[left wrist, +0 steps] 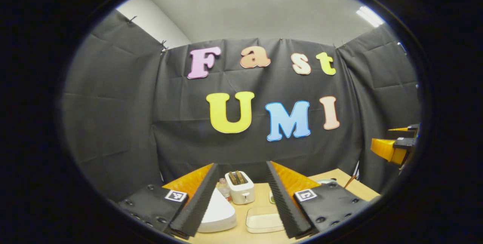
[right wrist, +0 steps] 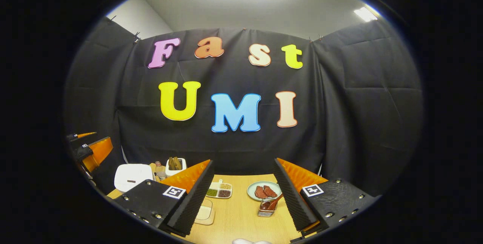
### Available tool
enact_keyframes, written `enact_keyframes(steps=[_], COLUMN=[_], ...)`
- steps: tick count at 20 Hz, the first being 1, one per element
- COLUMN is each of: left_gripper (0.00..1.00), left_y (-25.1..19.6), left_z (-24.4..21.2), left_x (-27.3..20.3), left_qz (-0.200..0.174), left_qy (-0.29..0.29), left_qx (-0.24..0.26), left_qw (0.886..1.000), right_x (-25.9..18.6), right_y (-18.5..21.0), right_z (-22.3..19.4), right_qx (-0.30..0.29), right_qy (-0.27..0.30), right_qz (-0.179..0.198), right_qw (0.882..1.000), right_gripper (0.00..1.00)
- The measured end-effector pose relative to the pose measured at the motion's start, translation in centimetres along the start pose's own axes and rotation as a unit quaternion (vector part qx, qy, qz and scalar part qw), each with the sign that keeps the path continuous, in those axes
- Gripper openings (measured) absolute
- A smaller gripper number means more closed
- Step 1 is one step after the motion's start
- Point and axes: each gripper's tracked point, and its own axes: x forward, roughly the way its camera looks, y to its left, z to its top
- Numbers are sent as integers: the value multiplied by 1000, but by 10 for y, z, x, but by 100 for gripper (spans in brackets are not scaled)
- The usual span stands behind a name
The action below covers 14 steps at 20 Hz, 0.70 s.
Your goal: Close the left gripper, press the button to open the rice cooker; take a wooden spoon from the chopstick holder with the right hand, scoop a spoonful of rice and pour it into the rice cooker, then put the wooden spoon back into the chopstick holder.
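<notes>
The white rice cooker (left wrist: 217, 212) sits low between my left gripper's (left wrist: 242, 164) fingers, lid down; the gripper is open and holds nothing. In the right gripper view the cooker (right wrist: 133, 176) stands at the left. My right gripper (right wrist: 243, 161) is also open and empty above the table. Between its fingers stands a small metal chopstick holder (right wrist: 267, 208) with a wooden spoon (right wrist: 274, 201) leaning in it. A shallow pale container (left wrist: 264, 219) lies right of the cooker, its contents unclear. Each gripper shows at the edge of the other's view: the right gripper (left wrist: 394, 148), the left gripper (right wrist: 90, 151).
A white toaster (left wrist: 240, 187) with bread and a small bottle (left wrist: 223, 188) stand behind the cooker. A divided tray of grains (right wrist: 220, 190) and a plate with meat (right wrist: 264, 190) lie on the wooden table (right wrist: 241, 217). Black cloth walls close in on all sides.
</notes>
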Motion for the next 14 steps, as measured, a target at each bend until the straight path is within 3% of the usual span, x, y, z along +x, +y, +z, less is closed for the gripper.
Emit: enact_keyframes(steps=[5, 10, 14], left_gripper=[9, 8, 9], left_y=[10, 27, 54], left_z=[-23, -17, -49], left_x=[8, 16, 39], left_qz=[12, 26, 54], left_qy=[42, 31, 56], left_qx=[-23, -13, -26], left_qw=[999, 999, 997], right_x=[0, 0, 1], right_y=[-2, -1, 3], right_z=[-2, -5, -9], right_qx=[-3, -5, -12], right_qy=[0, 6, 13], right_qz=[-5, -8, -7], right_qw=[1000, 1000, 1000], right_gripper=[96, 96, 96])
